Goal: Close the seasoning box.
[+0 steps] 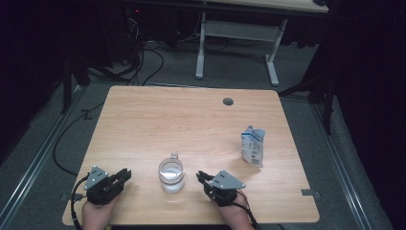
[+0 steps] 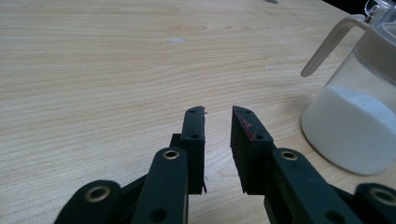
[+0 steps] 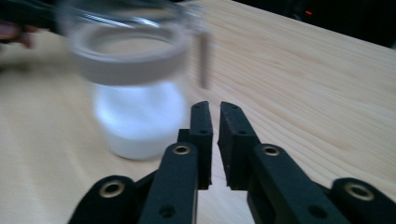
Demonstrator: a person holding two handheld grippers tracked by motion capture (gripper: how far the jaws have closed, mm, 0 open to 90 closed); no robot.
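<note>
The glass jar [image 1: 171,175] stands upright near the front edge of the wooden table [image 1: 191,120], between my two grippers and touching neither. It is about half full of a white powder and carries a pale lid with a thin handle [image 2: 327,44] sticking out to one side.

In my left gripper view the jar [image 2: 355,121] sits ahead and to the right of the jaws. My left gripper [image 1: 123,175] lies low over the table at the jar's left, pointing towards it, with the hand [image 1: 98,215] behind it at the table's edge. Its jaws stand a narrow gap apart, with nothing between them.

My right gripper [image 1: 201,177] mirrors this pose at the jar's right, also low and aimed inward. In my right gripper view the jar [image 3: 135,107] appears blurred, ahead and to the left of the jaws. These jaws show a thin slit and hold nothing.

A crumpled white and blue packet [image 1: 253,146] stands well apart near the table's right side.
</note>
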